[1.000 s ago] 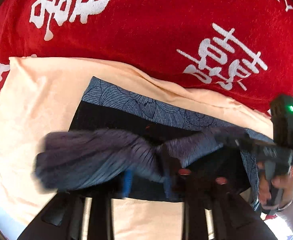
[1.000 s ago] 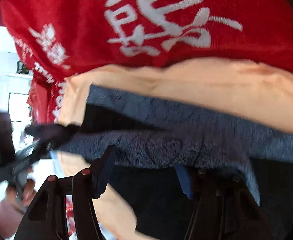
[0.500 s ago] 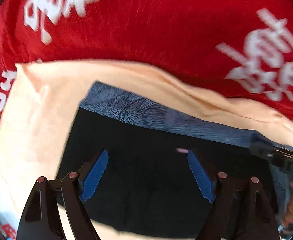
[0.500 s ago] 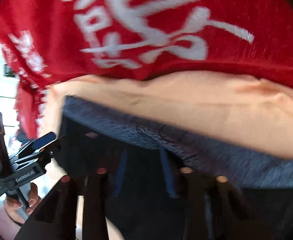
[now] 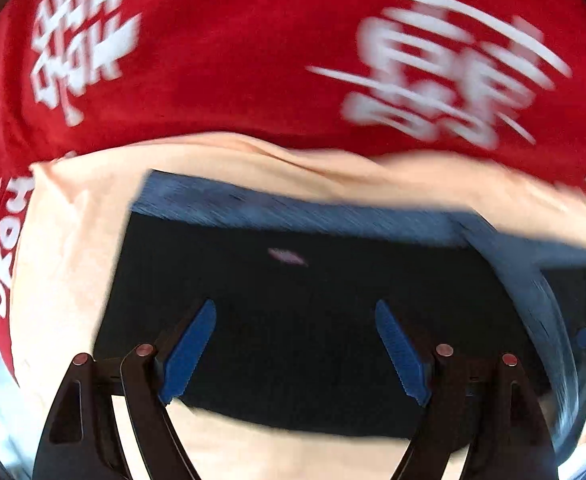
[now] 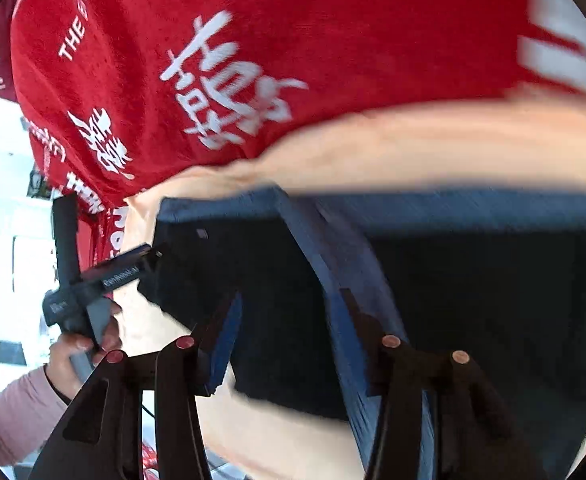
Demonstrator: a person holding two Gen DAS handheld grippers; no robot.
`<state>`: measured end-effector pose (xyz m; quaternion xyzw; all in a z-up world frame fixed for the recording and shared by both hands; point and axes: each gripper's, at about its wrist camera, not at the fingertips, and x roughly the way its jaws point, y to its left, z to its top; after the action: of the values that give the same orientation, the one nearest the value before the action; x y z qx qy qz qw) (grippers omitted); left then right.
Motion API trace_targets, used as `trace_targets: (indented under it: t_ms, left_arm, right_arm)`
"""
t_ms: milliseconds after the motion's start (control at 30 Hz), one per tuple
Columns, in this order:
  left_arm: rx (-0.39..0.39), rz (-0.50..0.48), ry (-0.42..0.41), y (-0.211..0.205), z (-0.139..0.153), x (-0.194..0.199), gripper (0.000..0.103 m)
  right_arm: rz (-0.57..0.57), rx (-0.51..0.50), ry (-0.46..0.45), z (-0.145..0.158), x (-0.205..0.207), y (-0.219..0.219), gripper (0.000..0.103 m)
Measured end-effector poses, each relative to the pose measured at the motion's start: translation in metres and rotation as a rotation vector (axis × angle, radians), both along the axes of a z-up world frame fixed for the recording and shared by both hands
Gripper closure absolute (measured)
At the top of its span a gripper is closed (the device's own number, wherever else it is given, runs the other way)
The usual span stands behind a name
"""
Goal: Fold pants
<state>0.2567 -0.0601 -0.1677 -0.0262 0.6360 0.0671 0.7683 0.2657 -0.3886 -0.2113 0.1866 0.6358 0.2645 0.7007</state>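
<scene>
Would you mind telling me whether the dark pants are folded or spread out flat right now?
Folded. The pants lie as a compact dark rectangle on the peach cloth, with a blue patterned layer doubled along the far edge and across the right side.

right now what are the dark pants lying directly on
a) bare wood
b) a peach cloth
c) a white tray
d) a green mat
b: the dark pants rest on a peach cloth whose edges show around them, with the red printed cloth beyond it.

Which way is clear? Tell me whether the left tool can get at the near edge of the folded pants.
Probably yes. The left tool hangs open over the dark pants, nothing between its blue pads, and the near edge lies bare on the peach cloth. The right tool sits farther along the fold.
</scene>
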Motion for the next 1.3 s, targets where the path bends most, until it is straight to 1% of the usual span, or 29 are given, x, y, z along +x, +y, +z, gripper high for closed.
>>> trace_targets:
  t_ms: [67,133,167,200,233,300,333,433,500,600,700,833,900,933,967,1000,1033,1133,1167,1200,1233,1267,1300]
  left_arm:
    - [-0.026,-0.075,0.011,-0.031,0.005,-0.014,0.020]
    - [-0.062,-0.145,0.012,-0.061,0.009,-0.029,0.020]
    - [-0.092,-0.187,0.015,-0.080,0.010,-0.037,0.020]
    - [-0.113,-0.211,0.018,-0.093,0.011,-0.042,0.020]
    - [-0.135,-0.237,0.022,-0.105,0.011,-0.045,0.020]
    - [-0.164,-0.301,0.027,-0.132,0.010,-0.057,0.020]
    - [-0.176,-0.321,0.024,-0.144,0.011,-0.062,0.020]
    - [-0.248,-0.372,0.024,-0.179,0.015,-0.077,0.020]
    - [-0.284,-0.404,0.029,-0.199,0.014,-0.086,0.020]
    - [-0.325,-0.442,0.052,-0.216,0.009,-0.096,0.020]
    - [-0.330,-0.480,0.063,-0.240,0.001,-0.103,0.020]
    - [-0.337,-0.489,0.114,-0.256,-0.017,-0.110,0.020]
    - [-0.328,-0.485,0.136,-0.264,-0.026,-0.110,0.020]
    - [-0.326,-0.481,0.141,-0.267,-0.028,-0.111,0.020]
    - [-0.323,-0.472,0.144,-0.271,-0.030,-0.110,0.020]
    - [-0.327,-0.464,0.149,-0.271,-0.032,-0.112,0.020]
    - [-0.341,-0.452,0.157,-0.274,-0.035,-0.113,0.021]
    - [-0.366,-0.425,0.182,-0.284,-0.039,-0.115,0.021]
    - [-0.360,-0.426,0.182,-0.288,-0.040,-0.116,0.025]
    - [-0.360,-0.430,0.180,-0.291,-0.040,-0.116,0.034]
    - [-0.372,-0.437,0.187,-0.294,-0.039,-0.115,0.054]
    - [-0.398,-0.440,0.204,-0.298,-0.038,-0.113,0.069]
    - [-0.416,-0.434,0.212,-0.298,-0.036,-0.111,0.070]
  right_arm:
    - [-0.067,-0.028,0.020,0.008,-0.029,-0.035,0.051]
    - [-0.163,-0.051,0.048,0.013,-0.068,-0.073,0.051]
    - [-0.198,-0.059,0.057,0.015,-0.081,-0.091,0.051]
    - [-0.254,-0.075,0.067,0.018,-0.106,-0.111,0.051]
    - [-0.289,-0.087,0.074,0.017,-0.121,-0.121,0.051]
    - [-0.386,-0.116,0.091,0.019,-0.165,-0.150,0.051]
    - [-0.429,-0.133,0.100,0.017,-0.186,-0.161,0.051]
    - [-0.525,-0.174,0.132,0.009,-0.239,-0.189,0.051]
    - [-0.584,-0.170,0.151,0.001,-0.265,-0.199,0.051]
    - [-0.650,-0.160,0.179,-0.018,-0.296,-0.210,0.051]
    - [-0.663,-0.141,0.190,-0.033,-0.305,-0.209,0.051]
    - [-0.661,-0.137,0.219,-0.049,-0.305,-0.210,0.051]
    - [-0.664,-0.105,0.223,-0.056,-0.305,-0.214,0.051]
    - [-0.663,-0.073,0.225,-0.060,-0.302,-0.216,0.052]
    - [-0.659,-0.039,0.221,-0.061,-0.303,-0.219,0.057]
    - [-0.647,0.001,0.214,-0.061,-0.307,-0.223,0.061]
    - [-0.616,0.036,0.212,-0.062,-0.303,-0.221,0.061]
    - [-0.546,0.053,0.228,-0.067,-0.294,-0.216,0.062]
    - [-0.535,0.055,0.248,-0.071,-0.291,-0.217,0.077]
    - [-0.531,0.063,0.269,-0.074,-0.289,-0.219,0.100]
    - [-0.528,0.083,0.284,-0.074,-0.285,-0.221,0.100]
    - [-0.521,0.105,0.271,-0.068,-0.281,-0.224,0.100]
    - [-0.494,0.120,0.245,-0.056,-0.274,-0.227,0.100]
